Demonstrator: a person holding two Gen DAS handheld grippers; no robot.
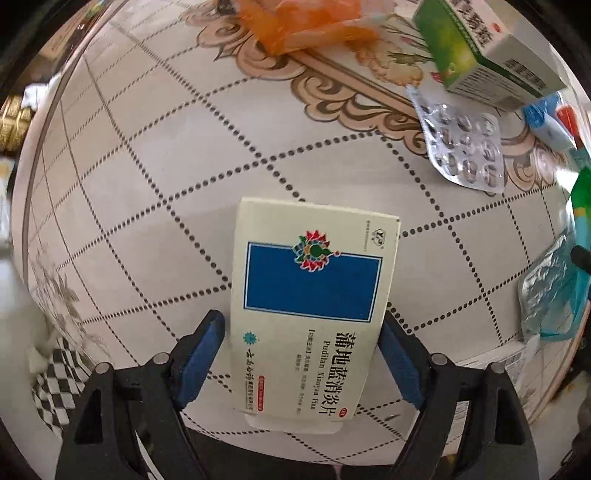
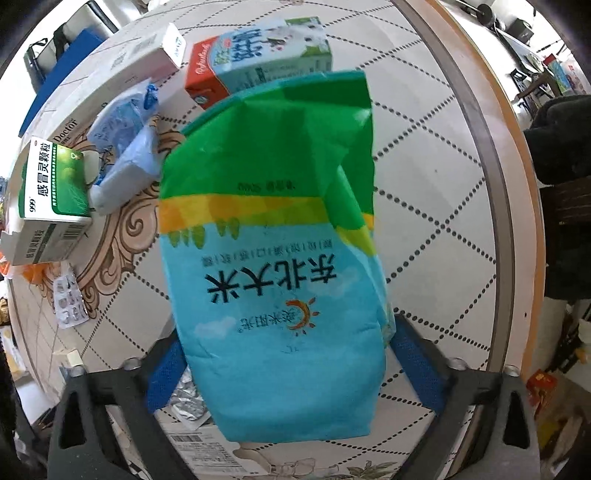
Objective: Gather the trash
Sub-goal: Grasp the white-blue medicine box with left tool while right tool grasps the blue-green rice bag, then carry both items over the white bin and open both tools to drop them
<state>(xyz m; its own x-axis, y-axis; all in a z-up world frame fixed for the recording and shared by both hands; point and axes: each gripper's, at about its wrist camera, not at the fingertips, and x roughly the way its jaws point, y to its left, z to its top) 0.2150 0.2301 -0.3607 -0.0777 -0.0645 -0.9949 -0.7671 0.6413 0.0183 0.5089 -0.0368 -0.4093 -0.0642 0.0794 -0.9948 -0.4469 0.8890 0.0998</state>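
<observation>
Medicine box (image 1: 314,310) between jaws; blister pack (image 1: 463,147) probably lies beyond.

An orange bag (image 1: 303,26) is blurred and cut off at the top edge, a foil blister sheet (image 2: 190,404) is half hidden beneath the rice bag (image 2: 273,236), and small print stays unreadable.

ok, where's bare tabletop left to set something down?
Free: the dotted-grid tabletop left of the blue-and-white medicine box, out to the rim. Crowded: far right, around the blister pack, green box and orange bag.
</observation>
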